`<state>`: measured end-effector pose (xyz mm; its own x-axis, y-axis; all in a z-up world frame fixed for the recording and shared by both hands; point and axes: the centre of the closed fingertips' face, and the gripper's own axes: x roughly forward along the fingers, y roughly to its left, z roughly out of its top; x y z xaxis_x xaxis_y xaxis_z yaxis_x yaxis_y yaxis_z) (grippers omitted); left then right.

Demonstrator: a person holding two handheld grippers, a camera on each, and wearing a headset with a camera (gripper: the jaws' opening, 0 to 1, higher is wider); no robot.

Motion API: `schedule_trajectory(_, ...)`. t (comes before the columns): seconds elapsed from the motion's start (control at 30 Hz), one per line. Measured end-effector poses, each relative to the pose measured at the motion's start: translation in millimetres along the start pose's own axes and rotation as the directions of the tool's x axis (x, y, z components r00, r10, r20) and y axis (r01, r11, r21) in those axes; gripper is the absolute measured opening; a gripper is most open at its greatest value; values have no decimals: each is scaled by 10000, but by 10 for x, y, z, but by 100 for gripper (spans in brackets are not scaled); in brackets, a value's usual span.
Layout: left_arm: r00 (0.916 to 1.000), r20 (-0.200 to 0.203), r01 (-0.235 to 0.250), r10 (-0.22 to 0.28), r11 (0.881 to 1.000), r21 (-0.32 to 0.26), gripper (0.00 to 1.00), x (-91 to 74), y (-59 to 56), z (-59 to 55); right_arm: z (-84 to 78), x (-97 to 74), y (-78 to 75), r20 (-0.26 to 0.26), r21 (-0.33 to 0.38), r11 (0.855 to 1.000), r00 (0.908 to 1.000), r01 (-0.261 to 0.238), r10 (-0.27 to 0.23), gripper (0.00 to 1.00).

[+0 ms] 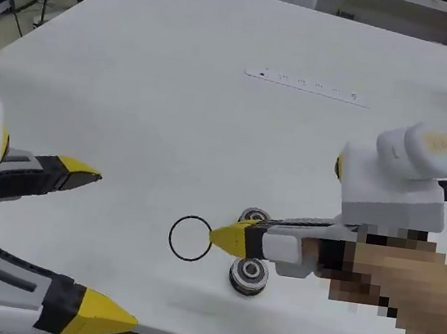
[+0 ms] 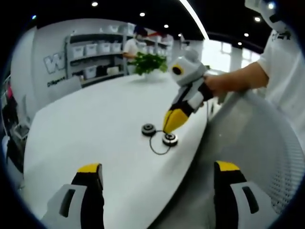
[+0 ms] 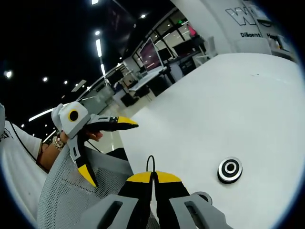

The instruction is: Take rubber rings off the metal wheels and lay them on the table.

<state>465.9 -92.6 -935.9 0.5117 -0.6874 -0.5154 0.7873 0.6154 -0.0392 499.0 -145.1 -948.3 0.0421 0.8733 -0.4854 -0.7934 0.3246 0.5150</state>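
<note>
Your right gripper (image 1: 226, 237) had its jaws pinched together on a black rubber ring (image 1: 190, 238). The loop stuck out just beyond the tips, low over the white table (image 1: 176, 87); contact with the table couldn't be told. One metal wheel (image 1: 254, 217) sat just beside the jaws on one side, a second metal wheel (image 1: 249, 273) just beside them on the other. Your left gripper (image 1: 100, 241) was spread wide, facing the ring, well apart.

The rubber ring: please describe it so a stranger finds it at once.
On the white table, near its edge, two metal wheels sit beside the tip of the right gripper. The rubber ring is the thin black hoop pinched in that tip, open in the middle unlike the wheels.
</note>
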Motion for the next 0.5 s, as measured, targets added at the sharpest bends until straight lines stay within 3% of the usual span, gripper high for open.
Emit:
schedule_trajectory(0.17,9999,-165,-42,46,9997,238,96,-2,-3,-19,35,91,-30,-89,-85,10000,10000,-3,2,0)
schedule_trajectory(0.3,9998,-189,-26,29,9999,169,96,1,3,-27,-97,174,-146,-266,154,9995,9993,268,-264,0)
schedule_trajectory(0.4,9997,-257,16,-13,9999,134,94,4,-2,-43,-227,196,-170,-268,780,9968,9995,181,-161,0)
schedule_trajectory(0.5,9996,-276,41,-34,9997,232,93,7,-6,-42,-282,209,-183,-430,825,9963,9989,247,-212,0)
